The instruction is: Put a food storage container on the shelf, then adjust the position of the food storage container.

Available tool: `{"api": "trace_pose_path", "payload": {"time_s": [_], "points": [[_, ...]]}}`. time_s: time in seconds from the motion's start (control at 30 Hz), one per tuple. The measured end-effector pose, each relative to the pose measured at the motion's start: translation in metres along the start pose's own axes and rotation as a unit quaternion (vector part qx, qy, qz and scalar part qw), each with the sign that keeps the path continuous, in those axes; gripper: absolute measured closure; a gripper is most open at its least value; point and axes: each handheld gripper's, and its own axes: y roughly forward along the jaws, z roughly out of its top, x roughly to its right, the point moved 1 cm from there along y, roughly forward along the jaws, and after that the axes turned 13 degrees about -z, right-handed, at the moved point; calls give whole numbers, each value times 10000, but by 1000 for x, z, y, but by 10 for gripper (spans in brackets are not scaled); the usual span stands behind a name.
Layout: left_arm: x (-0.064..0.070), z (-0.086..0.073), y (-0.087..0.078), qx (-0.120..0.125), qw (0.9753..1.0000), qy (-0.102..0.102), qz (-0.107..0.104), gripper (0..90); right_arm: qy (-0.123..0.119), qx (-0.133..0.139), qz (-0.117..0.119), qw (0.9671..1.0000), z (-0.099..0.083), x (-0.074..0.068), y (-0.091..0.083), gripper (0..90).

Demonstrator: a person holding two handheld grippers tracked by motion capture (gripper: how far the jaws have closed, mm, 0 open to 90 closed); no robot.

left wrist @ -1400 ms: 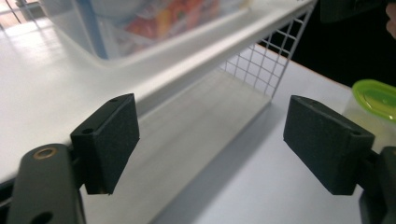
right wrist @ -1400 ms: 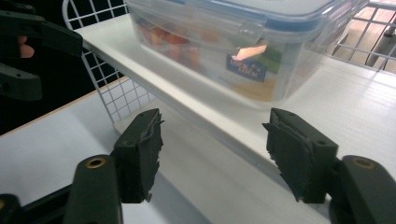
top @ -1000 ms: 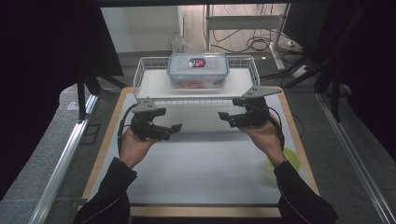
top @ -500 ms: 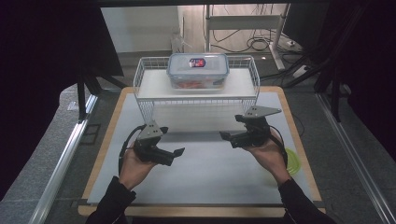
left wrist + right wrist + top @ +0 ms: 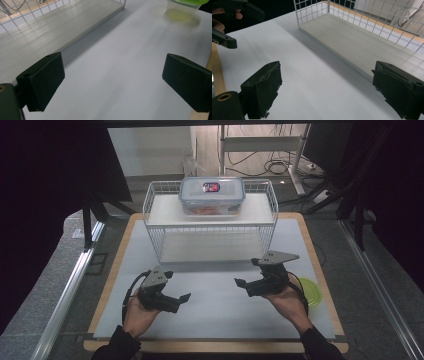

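Both claws, left point(image 5: 179, 299) and right point(image 5: 243, 284), gape wide and empty, pointing inward toward each other.

From above, the green-lidded tub point(image 5: 311, 291) sits half behind the person's right hand point(image 5: 285, 296), so its body can't be made out there. In the left gripper view that same tub point(image 5: 183, 5) is cut by the top edge; the lid runs out of frame. The clear lidded box point(image 5: 212, 195) on the wire rack point(image 5: 150, 205) holds something reddish, too blurred through the plastic to name, and its lid label is too small to read. In the right gripper view the left gripper point(image 5: 229, 22) is clipped at the top-left corner, and the wire rack point(image 5: 312, 12) runs off the top and right.
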Motion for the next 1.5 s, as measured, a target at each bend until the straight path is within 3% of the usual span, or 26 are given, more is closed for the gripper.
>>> {"api": "trace_pose_path", "payload": {"time_s": [0.2,0.47,0.7,1.0,1.17,1.27,1.37,1.43,1.5], "points": [[5,-17,-5,25,9996,71,287,42,92,-6,-4,10000,-17,-7,-4,86],[10,-40,-2,-320,9988,55,359,40,-53,-110,-105,9999,-41,-16,-8,85],[10,-44,0,-342,9988,8,356,40,-124,-374,-180,9991,-57,-15,-8,82],[8,-45,-1,-312,9989,-28,340,40,53,-630,-235,9977,-59,-9,-10,19],[9,-45,0,-330,9989,17,328,42,309,-736,-342,9962,-60,2,-17,187],[9,-45,1,-334,9988,33,347,42,495,-761,-355,9952,-59,12,-25,378],[8,-46,-1,-293,9988,27,400,41,295,-864,-542,9944,-61,21,-30,563],[7,-46,-2,-238,9988,-2,416,41,133,-954,-839,9918,-64,29,-33,639],[7,-46,-3,-222,9989,-16,416,41,97,-896,-986,9910,-67,38,-38,707]]}}
